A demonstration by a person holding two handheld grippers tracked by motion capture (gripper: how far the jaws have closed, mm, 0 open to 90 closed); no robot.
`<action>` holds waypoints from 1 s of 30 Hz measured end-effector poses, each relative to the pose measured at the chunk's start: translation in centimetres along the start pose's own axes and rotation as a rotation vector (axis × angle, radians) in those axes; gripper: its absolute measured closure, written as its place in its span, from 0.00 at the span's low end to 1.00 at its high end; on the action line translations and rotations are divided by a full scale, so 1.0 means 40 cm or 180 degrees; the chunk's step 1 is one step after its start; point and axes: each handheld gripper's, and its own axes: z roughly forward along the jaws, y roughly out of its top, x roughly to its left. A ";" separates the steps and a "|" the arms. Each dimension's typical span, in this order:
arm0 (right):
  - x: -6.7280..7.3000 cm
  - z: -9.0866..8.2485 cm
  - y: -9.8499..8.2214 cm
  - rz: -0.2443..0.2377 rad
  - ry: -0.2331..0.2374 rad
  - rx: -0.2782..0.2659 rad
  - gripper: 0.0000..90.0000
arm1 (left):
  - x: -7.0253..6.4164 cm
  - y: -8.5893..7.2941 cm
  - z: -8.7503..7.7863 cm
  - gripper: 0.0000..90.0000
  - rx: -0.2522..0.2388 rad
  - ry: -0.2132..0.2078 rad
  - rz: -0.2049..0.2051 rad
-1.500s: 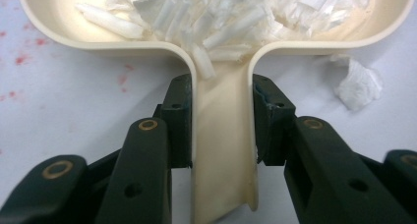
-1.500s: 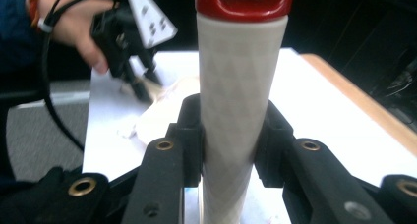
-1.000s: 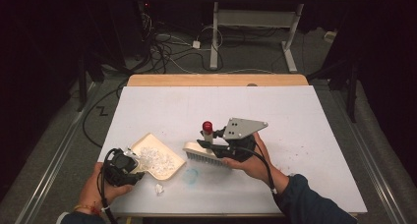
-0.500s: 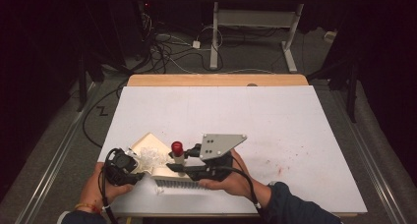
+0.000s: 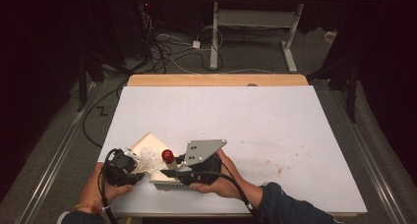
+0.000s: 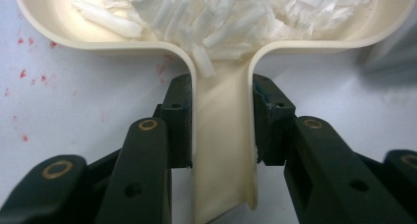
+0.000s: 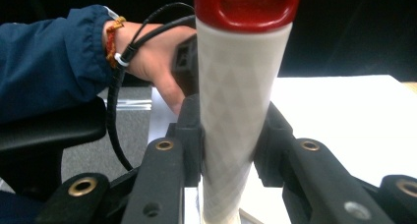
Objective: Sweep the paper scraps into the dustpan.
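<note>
Cream dustpan [image 6: 223, 150] smooth glossy plastic; white shreds [image 6: 216, 17] crinkled, paper-like; brush handle [image 7: 236, 116] matt white with faint diamond texture, glossy red cap [image 7: 246, 5]; tabletop [image 5: 255, 121] matt white.

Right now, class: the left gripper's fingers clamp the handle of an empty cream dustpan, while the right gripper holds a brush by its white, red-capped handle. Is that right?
Not quite: the dustpan is not empty. The left gripper view shows white paper shreds piled in it. The rest stands: the left gripper clamps its handle, and the right gripper holds the brush by its white, red-capped handle.
</note>
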 end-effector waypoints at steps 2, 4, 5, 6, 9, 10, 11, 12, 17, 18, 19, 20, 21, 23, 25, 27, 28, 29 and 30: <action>-0.006 -0.016 0.003 -0.0016 -0.0064 0.0087 0.78 | -0.001 0.001 0.000 0.70 0.0002 0.0010 -0.0007; -0.011 -0.030 0.005 -0.0069 -0.0112 0.0147 0.78 | -0.003 0.001 0.000 0.70 0.0002 0.0021 -0.0012; -0.013 -0.037 0.007 -0.0066 -0.0145 0.0183 0.78 | -0.004 0.002 0.000 0.70 0.0004 0.0026 -0.0012; -0.016 -0.046 0.006 -0.0071 -0.0163 0.0215 0.78 | -0.005 0.002 0.000 0.70 0.0006 0.0032 -0.0012; -0.030 -0.069 -0.001 -0.0064 -0.0198 0.0275 0.78 | -0.003 0.002 0.000 0.70 0.0008 0.0021 -0.0014; -0.034 -0.076 -0.004 -0.0061 -0.0242 0.0307 0.78 | -0.003 0.002 0.000 0.70 0.0006 0.0020 -0.0013; -0.038 -0.084 -0.007 -0.0074 -0.0288 0.0319 0.78 | -0.004 0.002 0.000 0.70 0.0009 0.0018 -0.0008; -0.044 -0.093 -0.011 -0.0075 -0.0320 0.0322 0.78 | -0.004 0.001 0.000 0.70 0.0011 0.0017 -0.0003; -0.083 -0.127 -0.031 -0.0035 -0.0594 0.0362 0.78 | -0.005 0.000 -0.002 0.70 0.0035 0.0023 0.0032; -0.094 -0.136 -0.037 -0.0041 -0.0661 0.0372 0.78 | -0.005 -0.001 -0.002 0.70 0.0031 0.0026 0.0036; -0.100 -0.141 -0.040 -0.0039 -0.0703 0.0369 0.78 | -0.005 -0.001 -0.003 0.70 0.0035 0.0023 0.0040; -0.107 -0.149 -0.045 -0.0027 -0.0773 0.0364 0.78 | -0.005 -0.002 -0.004 0.70 0.0046 0.0022 0.0052; -0.113 -0.157 -0.050 0.0001 -0.0797 0.0342 0.78 | -0.005 -0.004 -0.005 0.70 0.0042 0.0020 0.0050; -0.117 -0.173 -0.056 0.0054 -0.0749 0.0249 0.78 | -0.003 -0.007 -0.006 0.70 0.0046 0.0014 0.0048; -0.111 -0.183 -0.054 0.0075 -0.0698 0.0159 0.78 | -0.003 -0.008 -0.006 0.70 0.0042 0.0017 0.0045; -0.101 -0.188 -0.048 0.0098 -0.0599 0.0054 0.78 | -0.002 -0.008 -0.006 0.70 0.0044 0.0013 0.0039; -0.094 -0.189 -0.044 0.0118 -0.0535 0.0008 0.78 | -0.002 -0.009 -0.006 0.70 0.0042 0.0012 0.0038; -0.085 -0.189 -0.039 0.0125 -0.0475 -0.0038 0.78 | -0.002 -0.009 -0.006 0.70 0.0042 0.0012 0.0036; -0.076 -0.187 -0.034 0.0127 -0.0415 -0.0081 0.78 | -0.001 -0.009 -0.006 0.70 0.0043 0.0010 0.0036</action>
